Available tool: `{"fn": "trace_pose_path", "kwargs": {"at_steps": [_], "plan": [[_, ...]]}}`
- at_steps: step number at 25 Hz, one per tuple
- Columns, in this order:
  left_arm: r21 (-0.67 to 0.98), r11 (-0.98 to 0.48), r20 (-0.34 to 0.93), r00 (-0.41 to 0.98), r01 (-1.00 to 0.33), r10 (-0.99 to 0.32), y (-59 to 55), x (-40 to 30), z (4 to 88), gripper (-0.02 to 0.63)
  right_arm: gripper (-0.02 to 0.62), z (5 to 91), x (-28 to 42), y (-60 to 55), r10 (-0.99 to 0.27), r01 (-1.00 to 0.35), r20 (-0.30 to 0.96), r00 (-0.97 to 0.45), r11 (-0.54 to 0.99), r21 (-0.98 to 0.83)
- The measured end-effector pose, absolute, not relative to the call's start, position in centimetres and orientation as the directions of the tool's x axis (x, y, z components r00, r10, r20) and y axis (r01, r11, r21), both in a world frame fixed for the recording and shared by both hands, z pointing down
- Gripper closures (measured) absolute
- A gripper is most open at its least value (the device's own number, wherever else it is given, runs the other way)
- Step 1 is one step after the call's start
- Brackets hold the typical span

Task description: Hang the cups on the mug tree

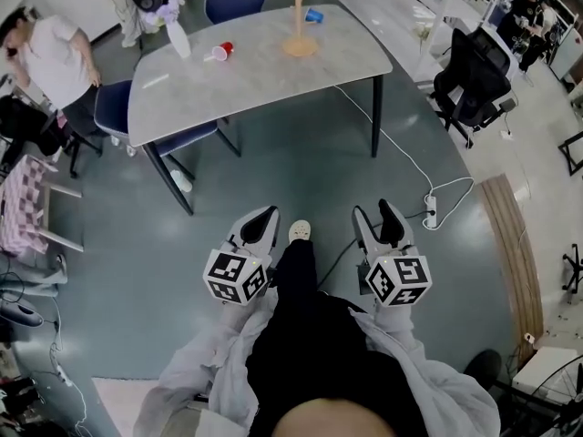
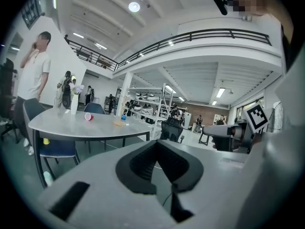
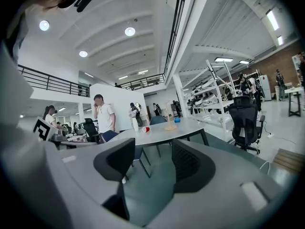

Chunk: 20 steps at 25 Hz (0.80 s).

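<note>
From the head view, both cups lie well away from me on the grey stone-look table (image 1: 264, 80): the red cup (image 1: 222, 51) is tipped on its side near the far left end, and the blue cup (image 1: 313, 15) lies just beside the wooden mug tree (image 1: 298, 18). They look like light, thin-walled plastic, so they would probably squash or skid under a hard pinch. I would take each by the rim and squeeze gently. My left gripper (image 1: 258, 221) and right gripper (image 1: 381, 217) hang over the floor, clear of the table.

In the left gripper view, my ribbed black pads meet at the tips with nothing between them.

In the right gripper view, the jaws stand apart and empty. The cups are small here, so I cannot tell whether they have handles.
</note>
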<state>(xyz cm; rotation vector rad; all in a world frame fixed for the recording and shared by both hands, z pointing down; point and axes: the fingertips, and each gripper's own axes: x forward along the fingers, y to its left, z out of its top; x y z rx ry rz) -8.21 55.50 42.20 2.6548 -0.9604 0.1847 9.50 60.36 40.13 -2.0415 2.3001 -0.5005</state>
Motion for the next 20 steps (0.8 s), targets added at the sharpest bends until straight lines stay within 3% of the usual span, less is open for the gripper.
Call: {"fn": "trace_pose_path", "kwargs": {"at_steps": [20], "plan": [[0.239, -0.724, 0.231, 0.762, -0.647, -0.605, 29.0, -3.1, 40.9, 0.606, 0.360, 38.9, 15.1, 34.4, -0.968, -0.960, 0.203, -0.149, 0.092, -0.264]]}}
